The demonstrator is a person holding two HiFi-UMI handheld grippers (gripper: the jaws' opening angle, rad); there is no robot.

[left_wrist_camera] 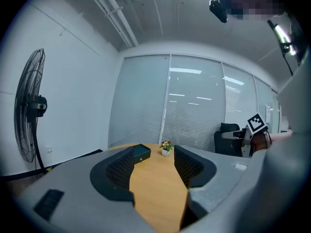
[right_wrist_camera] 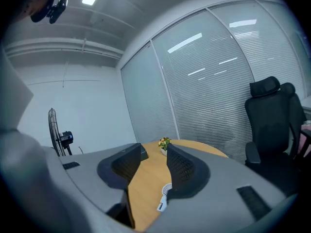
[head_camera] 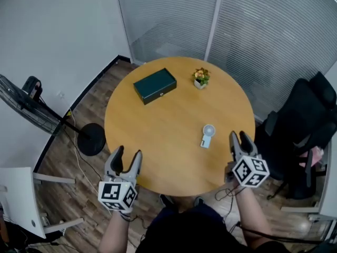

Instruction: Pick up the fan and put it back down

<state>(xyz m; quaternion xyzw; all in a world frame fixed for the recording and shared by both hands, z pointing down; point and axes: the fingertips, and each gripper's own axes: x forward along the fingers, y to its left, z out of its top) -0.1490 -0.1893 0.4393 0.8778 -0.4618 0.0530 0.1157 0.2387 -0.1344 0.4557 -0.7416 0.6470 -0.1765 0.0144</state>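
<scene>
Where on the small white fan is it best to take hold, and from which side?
Probably the narrow handle, from the near edge of the table with the open right gripper: the fan lies flat, round head far, handle pointing toward the person.

Small white fan [head_camera: 207,135] lying flat, table's near-right part.

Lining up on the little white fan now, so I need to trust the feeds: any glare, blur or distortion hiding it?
Head view: even light, sharp, small fan clear on the table, no glare. Right gripper view: heavy fisheye bending, dark corners, fan partly behind one jaw, lamp reflections streaking the blinds. Left gripper view: same fisheye, mosaic patch at top, fan not in sight.
</scene>
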